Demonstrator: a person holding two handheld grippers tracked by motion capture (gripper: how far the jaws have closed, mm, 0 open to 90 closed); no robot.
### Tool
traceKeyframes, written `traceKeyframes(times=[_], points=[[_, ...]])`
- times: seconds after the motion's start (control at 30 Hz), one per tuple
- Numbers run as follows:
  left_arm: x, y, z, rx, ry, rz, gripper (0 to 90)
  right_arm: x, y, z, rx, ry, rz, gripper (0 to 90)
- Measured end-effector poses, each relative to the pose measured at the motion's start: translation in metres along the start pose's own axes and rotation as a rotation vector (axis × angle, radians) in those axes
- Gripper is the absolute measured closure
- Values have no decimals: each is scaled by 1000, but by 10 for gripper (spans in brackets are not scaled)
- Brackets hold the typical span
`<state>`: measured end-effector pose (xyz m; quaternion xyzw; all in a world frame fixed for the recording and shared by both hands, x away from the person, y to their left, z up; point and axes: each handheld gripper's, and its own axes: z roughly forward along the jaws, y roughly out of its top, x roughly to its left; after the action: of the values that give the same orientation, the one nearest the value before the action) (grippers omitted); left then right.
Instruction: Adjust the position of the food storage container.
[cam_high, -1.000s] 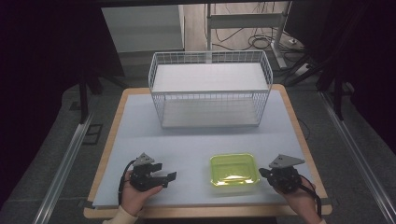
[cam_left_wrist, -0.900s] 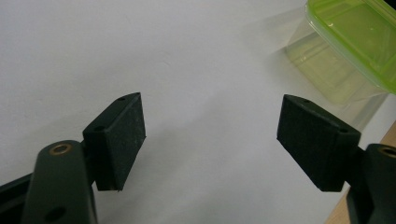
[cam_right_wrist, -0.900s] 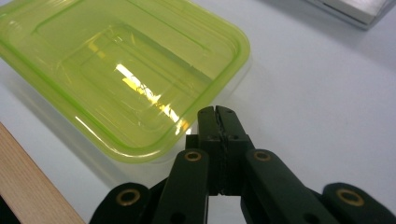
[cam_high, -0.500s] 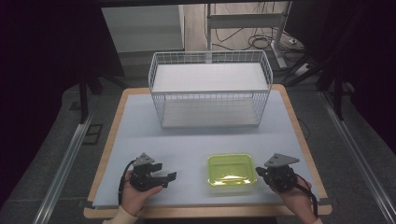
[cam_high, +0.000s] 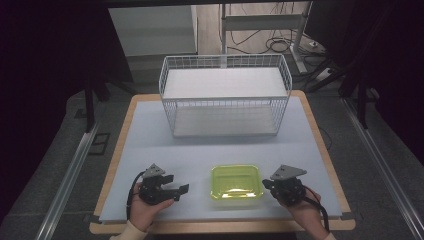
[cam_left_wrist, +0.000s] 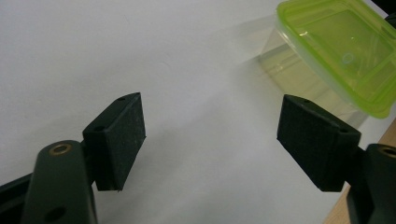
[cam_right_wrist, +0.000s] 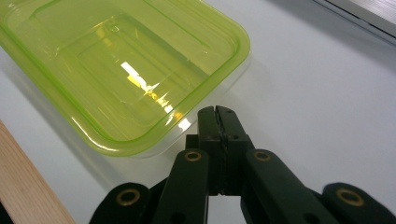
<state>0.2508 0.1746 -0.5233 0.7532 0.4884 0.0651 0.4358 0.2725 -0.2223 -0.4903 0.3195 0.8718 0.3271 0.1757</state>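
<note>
A yellow-green clear plastic container (cam_high: 236, 182) with its lid on rests near the table's front edge, between my two grippers. My left gripper (cam_high: 177, 184) lies to its left, open, with nothing between its pads (cam_left_wrist: 122, 135); the container (cam_left_wrist: 336, 51) is off to its upper right. My right gripper (cam_high: 266, 184) is at the container's right side, shut with nothing in it. In the right gripper view its closed tips (cam_right_wrist: 217, 113) stand right at the rim of the container (cam_right_wrist: 126, 70); I cannot tell if they touch it.
A white wire basket (cam_high: 225, 100) stands at the back middle of the table, open at the top. The white tabletop (cam_high: 150, 145) has a wooden edge (cam_high: 220, 227) at the front. Dark floor and metal rails flank both sides.
My right gripper has moved left up to the container's right edge, and the container has shifted a little left. The left gripper has stayed where it was.
</note>
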Motion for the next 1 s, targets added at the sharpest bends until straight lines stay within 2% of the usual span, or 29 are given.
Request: traceKeyframes(times=[0.27, 0.53, 0.57, 0.6, 0.67, 0.7, 0.73, 0.77, 0.8, 0.83, 0.87, 0.9, 1.0], points=[[1, 0, 0, -2, 1, -1, 232, 11, 10, 10, -9, 27, -20, 900], [1, 0, 0, -1, 1, -2, 232, 17, 13, 14, -18, 46, -31, 900], [1, 0, -1, -3, 1, -5, 232, 16, 14, 11, -42, 49, -24, 900], [1, 0, -1, -3, 1, -5, 231, 16, 14, 11, -42, 49, -24, 900], [2, 0, -2, -6, -2, -9, 232, 9, 15, 4, -79, 55, 7, 900], [2, 0, -2, -10, -5, -17, 232, 9, 15, 4, -79, 55, 7, 900], [3, 1, -3, -11, -15, -24, 244, 1, 12, 1, -98, 72, 44, 898], [3, 1, -3, -13, -24, -29, 244, 1, 12, 1, -98, 72, 44, 898], [4, 2, -5, -22, -40, -41, 256, -7, 8, -1, -127, 117, 100, 834], [4, 2, -5, -22, -40, -41, 256, -7, 8, -1, -127, 117, 100, 834], [3, 3, -6, -27, -42, -48, 256, -10, 6, -1, -139, 142, 127, 799], [3, 4, -8, -29, -51, -55, 261, -18, 2, -2, -167, 194, 180, 747], [2, 5, -7, -26, -59, -57, 262, -22, 0, -2, -185, 219, 207, 672]])
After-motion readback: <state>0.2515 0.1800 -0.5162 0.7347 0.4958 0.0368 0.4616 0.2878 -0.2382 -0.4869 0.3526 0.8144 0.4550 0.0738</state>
